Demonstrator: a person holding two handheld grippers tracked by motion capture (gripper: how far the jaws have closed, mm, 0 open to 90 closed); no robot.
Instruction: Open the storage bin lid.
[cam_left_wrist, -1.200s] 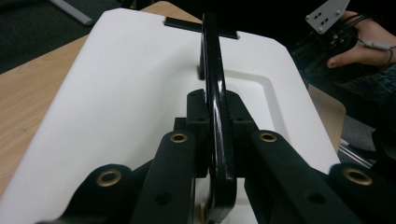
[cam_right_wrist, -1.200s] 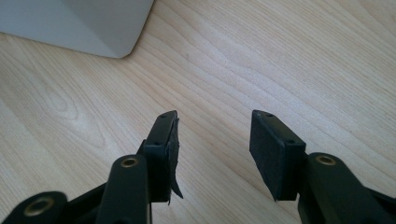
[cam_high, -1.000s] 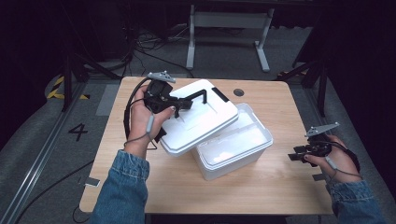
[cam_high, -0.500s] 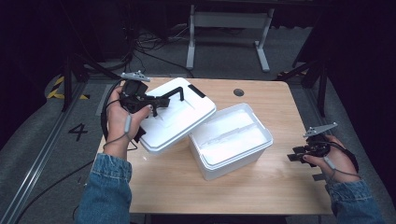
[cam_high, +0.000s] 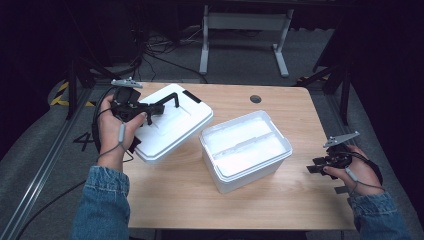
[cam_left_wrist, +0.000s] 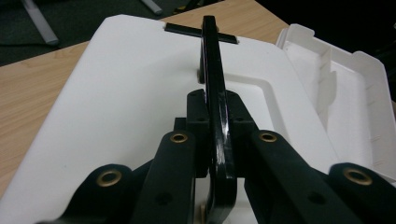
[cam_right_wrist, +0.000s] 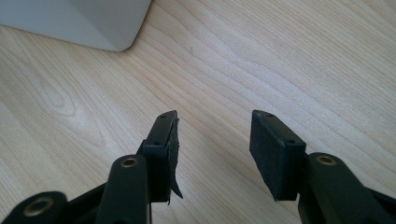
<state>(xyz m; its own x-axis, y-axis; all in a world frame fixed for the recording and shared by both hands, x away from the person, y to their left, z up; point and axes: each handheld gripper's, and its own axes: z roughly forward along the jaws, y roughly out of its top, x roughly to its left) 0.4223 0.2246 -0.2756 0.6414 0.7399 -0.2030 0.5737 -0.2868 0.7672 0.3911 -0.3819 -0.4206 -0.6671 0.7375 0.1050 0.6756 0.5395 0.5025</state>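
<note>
Clamping the black handle (cam_left_wrist: 215, 93) of the white lid (cam_high: 172, 125), the left tool (cam_high: 159, 107) sits at the left of the high view, its jaws pressed together on the thin bar. In the left tool view the handle stands on edge between the two jaws and runs away toward a black strip (cam_left_wrist: 200, 32) at the lid's far rim. The lid (cam_left_wrist: 116, 107) lies over the left part of the table (cam_high: 280, 107), tilted a little, with its near corner by the person's left hand (cam_high: 116, 131). Just beside it, toward the middle of the frame, stands the open white box (cam_high: 246, 150), with a ridge across its inside; lid and box are close but seem not to touch.

At the lower right of the high view the right tool (cam_high: 315, 167) hovers low at the table's edge, held in the right hand (cam_high: 357, 172). In the right tool view its jaws stand apart with bare wood (cam_right_wrist: 243, 60) between them, and a corner of the box (cam_right_wrist: 93, 23) shows at the upper left.
</note>
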